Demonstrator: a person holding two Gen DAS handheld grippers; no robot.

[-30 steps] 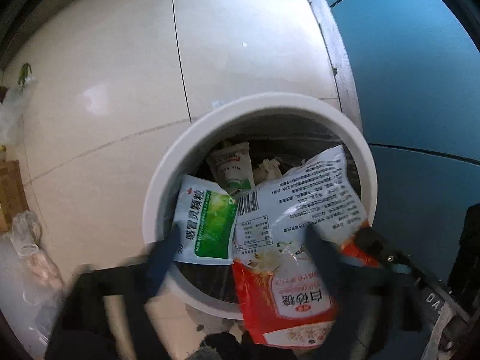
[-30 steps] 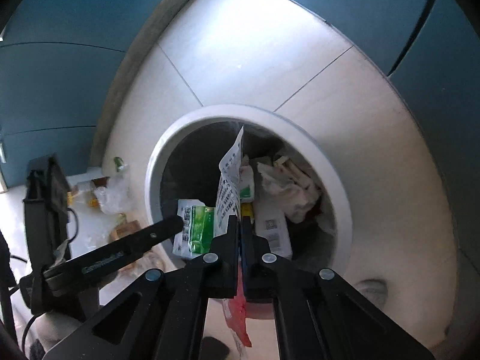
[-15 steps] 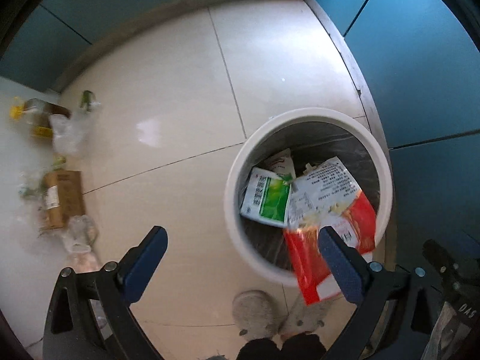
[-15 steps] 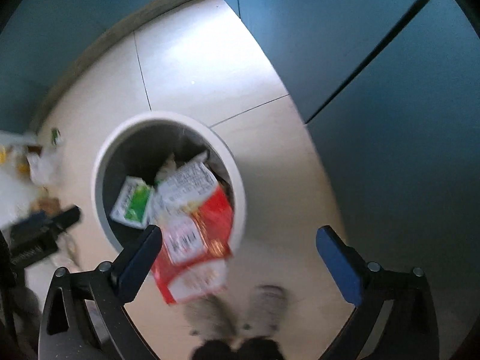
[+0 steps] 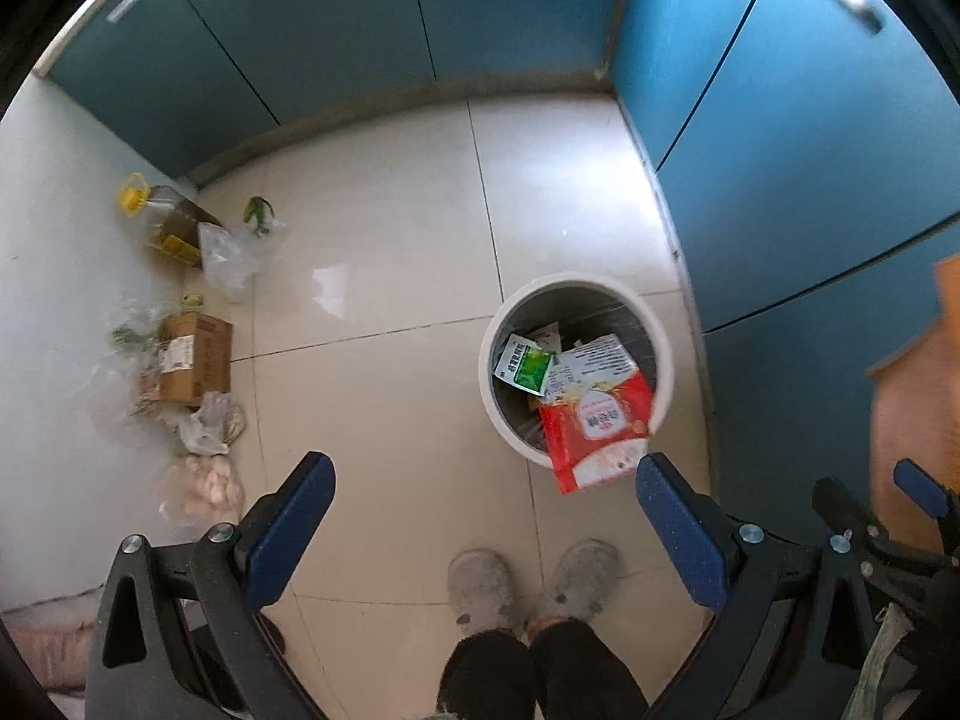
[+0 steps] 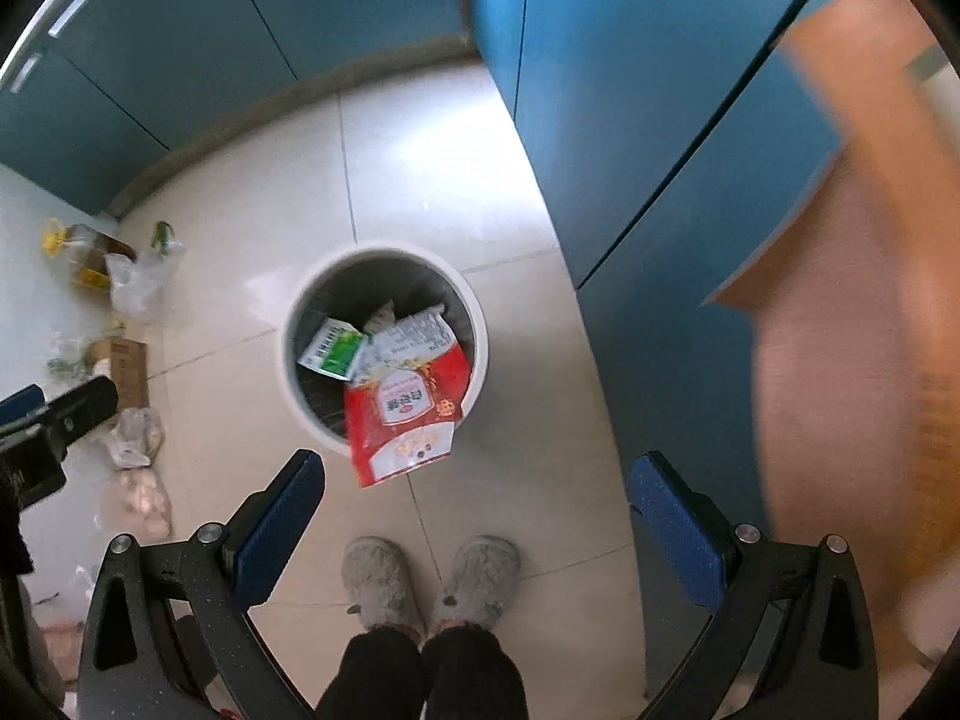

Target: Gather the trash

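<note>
You are holding both tools pointed straight down at the floor. Your left gripper [image 5: 483,525] is standing with its blue pads spread wide and nothing between them, and your right gripper [image 6: 474,519] is doing the same, jaws fully apart and empty. From the left wrist view, part of the right tool is showing at the lower right edge.

Just below the pads, your two grey slippers [image 6: 429,579] are resting side by side on the pale tiled floor [image 5: 384,276], with dark trouser legs above them.

A little farther out, the white round bin [image 5: 660,354] is sitting on the tiles close to the blue cabinet fronts [image 5: 810,192]. The red and white bag [image 6: 405,414] is lying across the bin's near rim, its red end hanging out over the edge while its printed white end is reaching into the bin. Beside it, inside the bin, a green and white packet [image 6: 333,351] is lying on top of other rubbish.

Off to the left, along the light wall, loose items are lying on the floor: a cardboard box [image 5: 195,357], clear plastic bags [image 5: 228,255], and a bottle with a yellow handle [image 5: 156,216].

Beyond them, more blue cabinet doors are closing off the far corner. A blurred orange-tan surface [image 6: 852,312] is filling the right side of the right wrist view; you cannot tell what it is.
</note>
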